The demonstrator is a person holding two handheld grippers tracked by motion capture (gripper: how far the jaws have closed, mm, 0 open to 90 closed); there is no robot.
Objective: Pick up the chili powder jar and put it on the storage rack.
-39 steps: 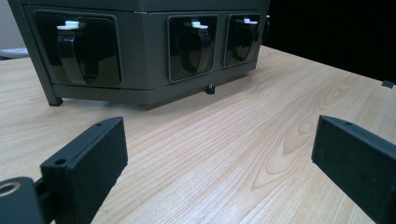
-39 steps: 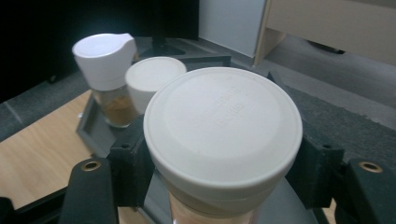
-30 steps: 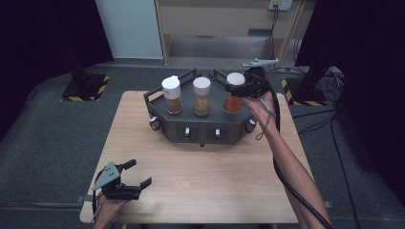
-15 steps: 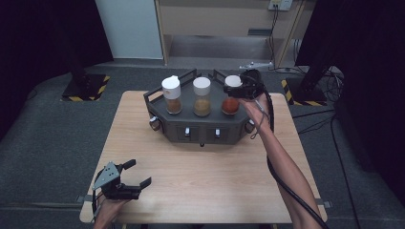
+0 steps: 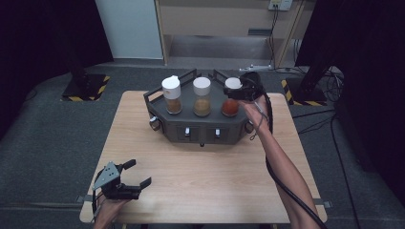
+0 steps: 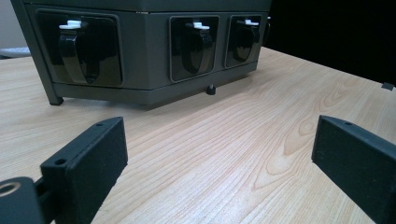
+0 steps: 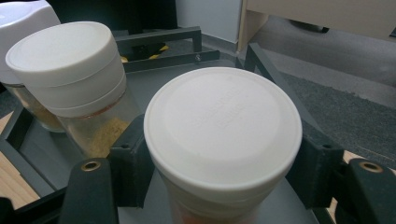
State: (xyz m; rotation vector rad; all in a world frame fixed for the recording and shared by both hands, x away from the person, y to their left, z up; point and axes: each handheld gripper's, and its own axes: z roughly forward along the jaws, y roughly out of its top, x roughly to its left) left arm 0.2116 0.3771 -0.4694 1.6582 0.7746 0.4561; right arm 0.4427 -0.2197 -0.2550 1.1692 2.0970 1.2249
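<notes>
From the high view, 3 spice jars stand in a row on top of the dark rack at the far side of the wooden table, and the right gripper is clamped on the white cap of the rightmost one, the red-spice jar, which sits at the rack's right end just beside the middle jar. The left gripper rests near the table's front left corner, well apart from the rack, its jaws spread with nothing between them. In the left gripper view, those 2 black jaws stand wide over bare wood, facing the rack's front with its 3 dispenser levers, so this hand offers no brace if the rack shifts. In the right gripper view, the pads press the cap from both sides, high on the jar, with the middle jar close on the left. The risk, as I judge it, lies in that high hold: a pull could loosen or pop the cap instead of lifting the jar, a tilted lift could knock the neighbour over, and a snagged jar could drag the unheld rack along the table.
</notes>
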